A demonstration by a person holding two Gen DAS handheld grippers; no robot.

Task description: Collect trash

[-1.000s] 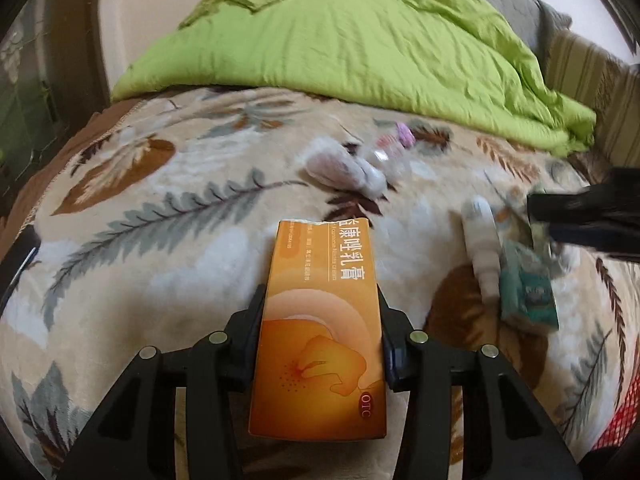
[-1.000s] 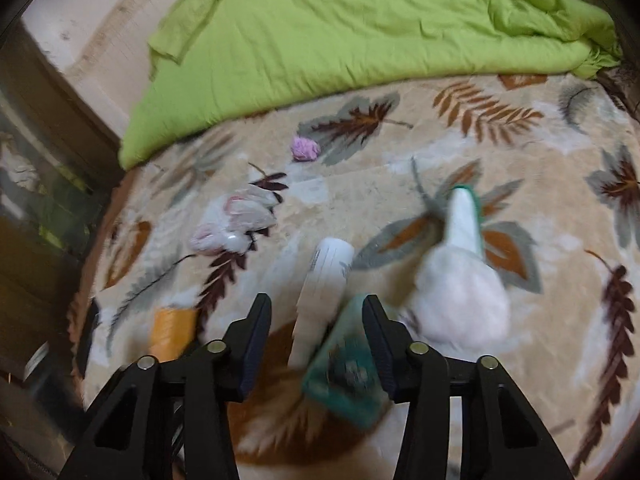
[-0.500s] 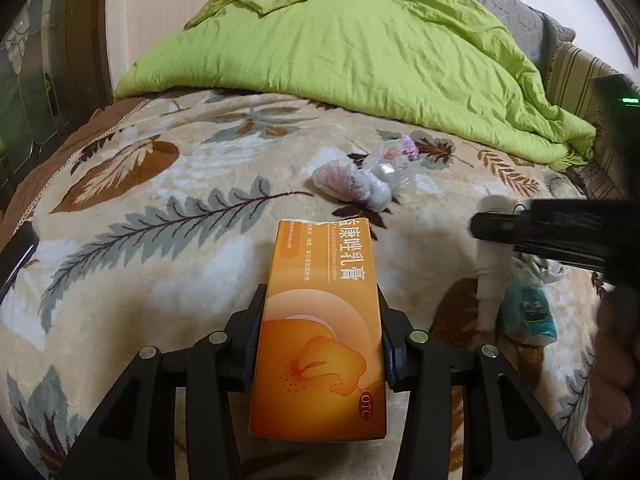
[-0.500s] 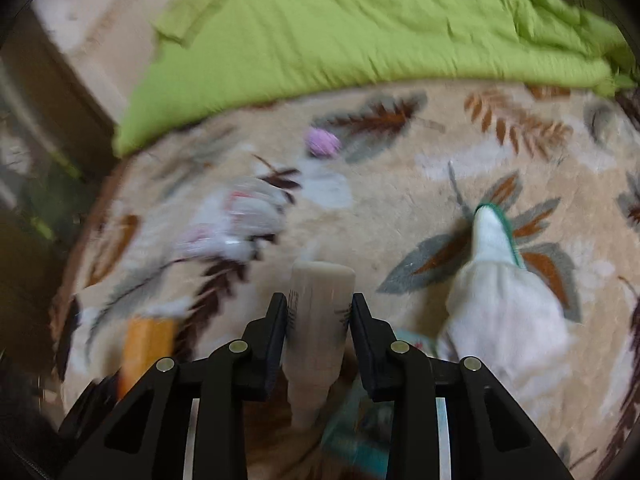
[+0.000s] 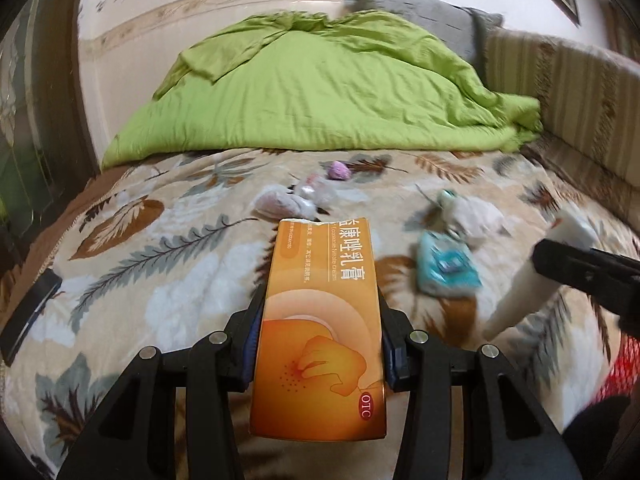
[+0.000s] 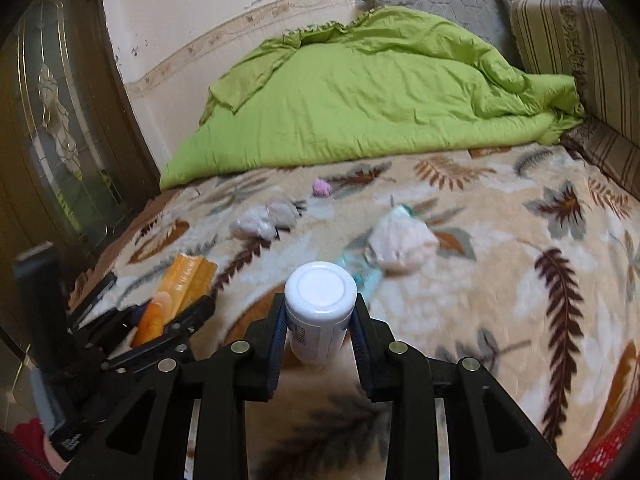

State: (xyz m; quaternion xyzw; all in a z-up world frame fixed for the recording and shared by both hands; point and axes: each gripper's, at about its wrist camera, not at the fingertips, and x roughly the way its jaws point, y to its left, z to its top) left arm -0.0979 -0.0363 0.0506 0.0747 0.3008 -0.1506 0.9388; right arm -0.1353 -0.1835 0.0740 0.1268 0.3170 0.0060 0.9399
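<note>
Mid-collection, both loads lifted. Left gripper (image 5: 320,344) clamped by its fingers on the orange cream box (image 5: 320,304), held lengthwise toward 12 o'clock above the bed (image 5: 140,280). Right gripper (image 6: 320,344) clamped on the white bottle (image 6: 320,304), cap end facing the lens; seen from the left wrist at 3 o'clock as a slanted white tube off the blanket. Next move, likely: carry both to a bin, none of which shows for certain; a red mesh patch (image 6: 600,456) at 5 o'clock could be one, hard to tell. Still lying on the blanket: teal packet (image 5: 446,270) just past the box at 1 o'clock, crumpled white wrapper (image 6: 400,244) touching or just beyond it, a wadded tissue bundle (image 6: 264,220) at 11 o'clock, a small purple ball (image 6: 322,187) farther on. Green quilt (image 6: 360,96) heaped at 12 o'clock, wall behind, striped cushion (image 6: 568,40) closing off 2 o'clock, dark door (image 6: 60,140) at 9 o'clock. Open room overhead and back toward 6 o'clock; bed edge near at 8 o'clock.
</note>
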